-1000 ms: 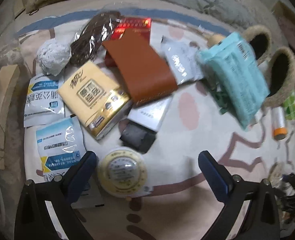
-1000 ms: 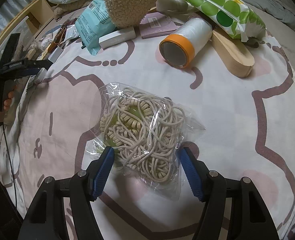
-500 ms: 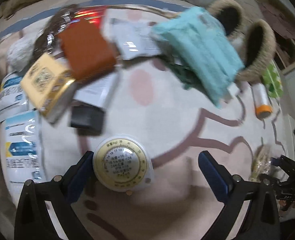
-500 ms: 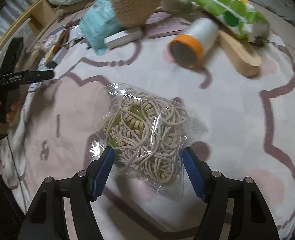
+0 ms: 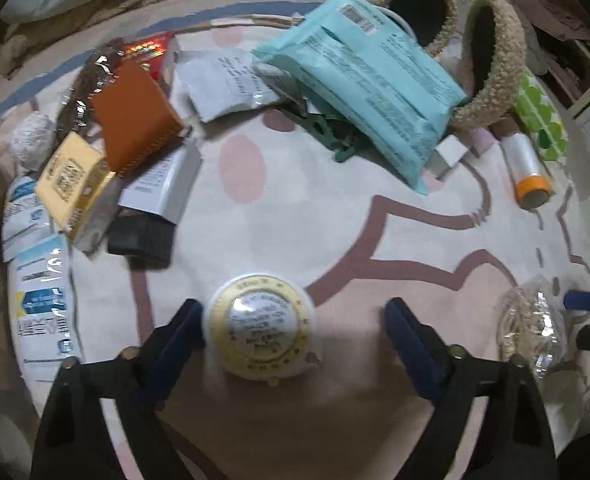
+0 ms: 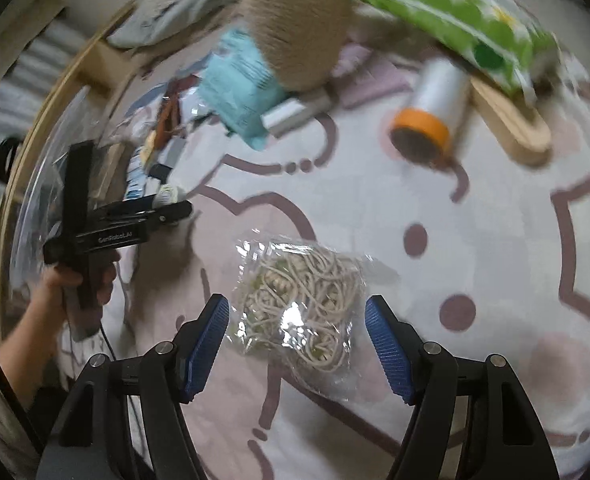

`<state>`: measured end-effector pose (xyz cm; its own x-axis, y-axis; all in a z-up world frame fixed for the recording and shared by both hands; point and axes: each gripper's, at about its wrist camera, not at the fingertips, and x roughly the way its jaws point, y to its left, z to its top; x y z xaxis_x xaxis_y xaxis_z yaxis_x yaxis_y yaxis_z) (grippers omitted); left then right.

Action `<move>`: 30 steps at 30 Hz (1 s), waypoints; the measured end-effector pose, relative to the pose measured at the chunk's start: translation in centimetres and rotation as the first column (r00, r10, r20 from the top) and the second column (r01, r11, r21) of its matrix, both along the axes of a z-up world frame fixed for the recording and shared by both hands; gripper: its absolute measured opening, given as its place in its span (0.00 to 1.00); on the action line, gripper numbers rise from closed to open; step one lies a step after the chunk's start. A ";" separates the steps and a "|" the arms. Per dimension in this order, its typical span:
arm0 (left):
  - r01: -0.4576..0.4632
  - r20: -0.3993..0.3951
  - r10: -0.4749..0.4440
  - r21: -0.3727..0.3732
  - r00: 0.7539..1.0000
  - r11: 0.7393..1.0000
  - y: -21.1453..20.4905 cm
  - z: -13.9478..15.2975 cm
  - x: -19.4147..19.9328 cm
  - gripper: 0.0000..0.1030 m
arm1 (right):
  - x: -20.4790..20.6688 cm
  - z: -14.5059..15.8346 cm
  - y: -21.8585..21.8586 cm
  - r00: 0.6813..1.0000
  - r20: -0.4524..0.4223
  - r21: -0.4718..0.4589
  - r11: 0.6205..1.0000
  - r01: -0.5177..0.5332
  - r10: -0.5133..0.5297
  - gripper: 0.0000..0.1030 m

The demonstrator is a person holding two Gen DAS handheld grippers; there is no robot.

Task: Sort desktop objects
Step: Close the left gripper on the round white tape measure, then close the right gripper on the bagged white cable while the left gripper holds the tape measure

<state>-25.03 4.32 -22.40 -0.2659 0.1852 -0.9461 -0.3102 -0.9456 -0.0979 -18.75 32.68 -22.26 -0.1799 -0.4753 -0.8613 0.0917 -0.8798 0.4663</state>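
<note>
The left claw [image 5: 291, 336] is closing around the round yellow dial [image 5: 261, 326] on the patterned rug [image 5: 335, 216]; the dial sits between the blue pads, close against one pad and clear of the other, not yet pinched. Beyond the dial lie a black box [image 5: 141, 236], an orange-brown wallet [image 5: 135, 116] and a teal packet [image 5: 371, 92]. Off to one side of the dial, the right claw [image 6: 297, 344] hangs apart over a clear bag of cord [image 6: 307, 300], pads not touching it.
</note>
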 end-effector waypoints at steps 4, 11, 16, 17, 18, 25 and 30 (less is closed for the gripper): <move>-0.004 -0.012 0.003 -0.042 1.000 0.999 -0.3 -0.1 0.2 0.75 | 0.1 -1.9 -0.9 0.993 0.114 0.014 1.000 0.027 -0.028 0.72; 0.027 -0.028 -0.030 -0.090 0.999 0.996 -0.8 0.3 1.1 0.61 | -0.7 -1.9 -1.6 0.985 0.107 0.001 0.991 0.137 -0.137 0.95; 0.040 -0.024 -0.043 -0.097 0.999 0.994 -1.5 0.7 1.6 0.55 | -1.6 -2.0 -3.4 0.993 0.076 0.093 0.992 0.087 -0.094 0.95; 0.046 -0.023 -0.048 -0.097 0.999 0.994 -1.7 0.8 1.8 0.55 | -1.8 -2.0 -4.1 0.995 0.067 0.126 0.990 0.067 -0.076 0.95; 0.056 -0.021 -0.058 -0.097 0.998 0.994 -1.9 0.9 2.1 0.55 | -1.9 -2.0 -4.3 0.996 0.059 0.148 0.988 0.051 -0.061 0.95; 0.119 -0.006 -0.120 -0.093 0.993 0.988 -3.1 1.3 3.7 0.55 | -2.5 -1.2 -3.6 0.996 0.045 0.156 0.985 0.073 -0.081 0.95; 0.120 0.003 -0.120 -0.085 0.993 0.989 -4.0 1.6 4.1 0.55 | -1.3 -1.8 -4.1 0.984 0.159 0.052 0.996 0.067 -0.075 0.95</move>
